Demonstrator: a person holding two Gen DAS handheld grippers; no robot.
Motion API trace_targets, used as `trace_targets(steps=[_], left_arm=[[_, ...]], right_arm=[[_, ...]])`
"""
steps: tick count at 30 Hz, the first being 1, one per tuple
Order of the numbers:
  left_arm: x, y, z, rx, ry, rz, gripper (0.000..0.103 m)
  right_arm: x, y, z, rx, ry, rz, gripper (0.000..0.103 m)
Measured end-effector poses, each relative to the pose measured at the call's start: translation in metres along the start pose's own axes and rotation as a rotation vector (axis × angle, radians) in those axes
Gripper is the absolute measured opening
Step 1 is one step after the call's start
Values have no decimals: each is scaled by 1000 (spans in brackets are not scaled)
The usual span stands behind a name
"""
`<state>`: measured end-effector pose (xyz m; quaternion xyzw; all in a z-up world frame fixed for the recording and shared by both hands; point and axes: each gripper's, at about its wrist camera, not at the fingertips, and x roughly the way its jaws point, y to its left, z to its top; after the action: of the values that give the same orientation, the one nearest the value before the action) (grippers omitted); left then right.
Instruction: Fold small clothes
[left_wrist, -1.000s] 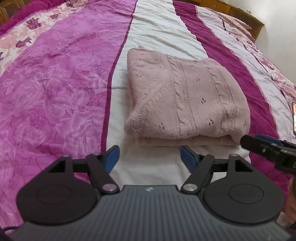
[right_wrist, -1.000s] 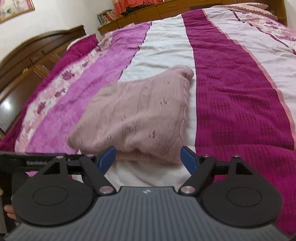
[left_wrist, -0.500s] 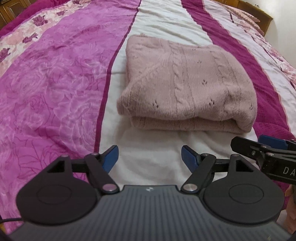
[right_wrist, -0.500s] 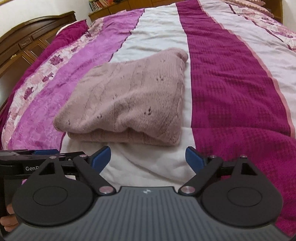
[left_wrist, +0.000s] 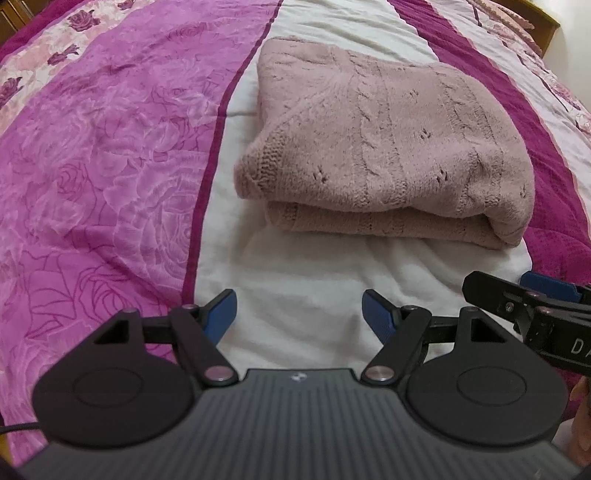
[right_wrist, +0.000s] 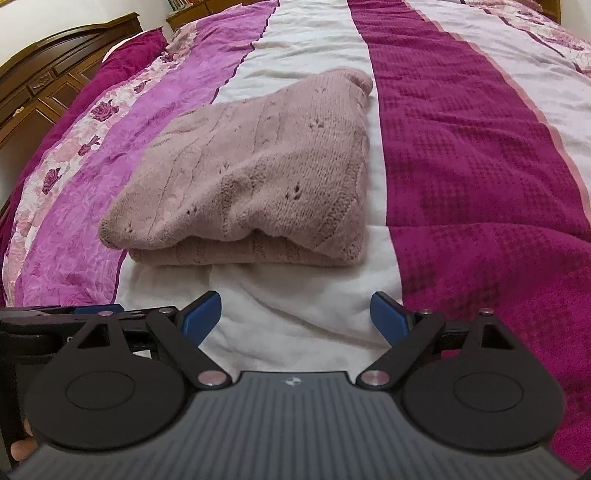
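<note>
Item under inspection: one dusty-pink cable-knit sweater, folded into a thick rectangular bundle. It lies flat on the white centre stripe of the bedspread, with the folded edges stacked on the side nearest both grippers.

Left gripper: jaws stand wide apart, nothing between the blue pads. Bare white fabric shows in the gap. The sweater sits ahead of the fingertips and slightly to the right, near but apart; no contact.

Right gripper: jaws wide, having just been opening, with nothing between them. Only white bedspread lies in the gap. The sweater lies ahead and somewhat to the left of this gripper, its near right corner roughly in line with the right pad; near, not touching.

Relative position of tools: the right gripper's fingertip enters the left wrist view at the right edge, just beside the left gripper; the left gripper appears likewise at the left edge of the right wrist view.

Surroundings: magenta and rose-patterned stripes flank the white stripe on both sides. A dark wooden headboard stands far left of the right gripper. Part of a hand shows at the lower left edge there.
</note>
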<state>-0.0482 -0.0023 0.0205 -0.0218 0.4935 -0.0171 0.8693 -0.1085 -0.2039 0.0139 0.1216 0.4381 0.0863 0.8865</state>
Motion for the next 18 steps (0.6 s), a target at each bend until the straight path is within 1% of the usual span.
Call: trace_targets(steps=[18], left_arm=[[-2, -2, 0, 16, -14, 8, 76]], right_arm=[[1, 0, -2, 4, 4, 4, 92]])
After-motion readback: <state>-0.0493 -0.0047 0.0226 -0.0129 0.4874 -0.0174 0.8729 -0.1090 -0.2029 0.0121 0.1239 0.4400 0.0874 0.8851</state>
